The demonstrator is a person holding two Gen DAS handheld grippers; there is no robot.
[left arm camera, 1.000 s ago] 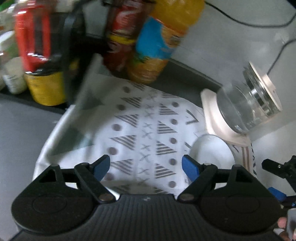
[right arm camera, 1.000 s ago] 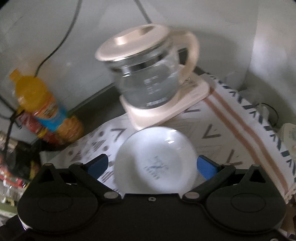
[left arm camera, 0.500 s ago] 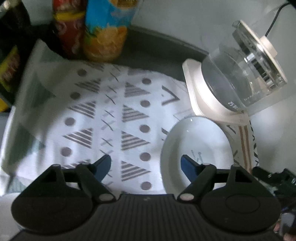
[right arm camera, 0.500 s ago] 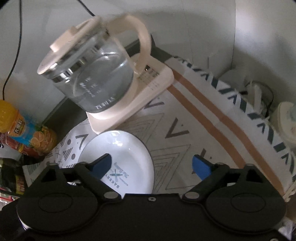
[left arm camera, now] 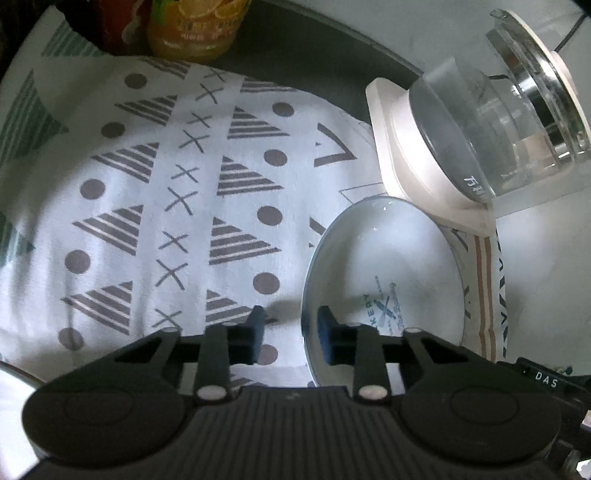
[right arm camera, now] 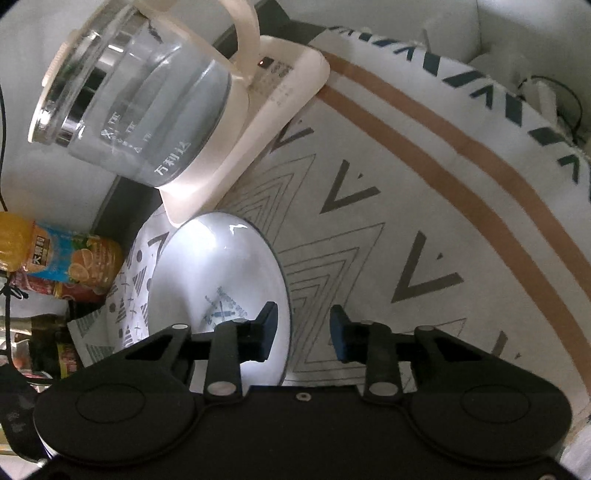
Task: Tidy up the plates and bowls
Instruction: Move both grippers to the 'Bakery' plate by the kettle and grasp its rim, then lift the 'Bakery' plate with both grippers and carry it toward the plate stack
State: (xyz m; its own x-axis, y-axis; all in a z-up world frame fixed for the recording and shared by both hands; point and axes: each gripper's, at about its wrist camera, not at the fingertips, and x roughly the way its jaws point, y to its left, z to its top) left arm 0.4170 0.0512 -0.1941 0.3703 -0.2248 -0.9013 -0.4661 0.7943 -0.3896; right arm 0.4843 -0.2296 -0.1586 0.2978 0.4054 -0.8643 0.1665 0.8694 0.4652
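White plate (left arm camera: pixel 384 266) on patterned cloth (left arm camera: pixel 166 184). Left gripper (left arm camera: pixel 290 332) and right gripper (right arm camera: pixel 301 328) straddle opposite rims, jaws released, not clenched.

The near rim of the plate (left arm camera: pixel 384 258) is hidden behind the left tool (left arm camera: pixel 290 334). The orange drink bottle (left arm camera: pixel 192 33) and glass kettle (left arm camera: pixel 517 122) are cropped by the frame edge. Lettering on the bottle label (right arm camera: pixel 48 254) is too small to read.

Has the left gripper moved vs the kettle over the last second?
Yes. In the left wrist view the left gripper has closed in toward the kettle and now straddles the plate rim, fingers narrowed.
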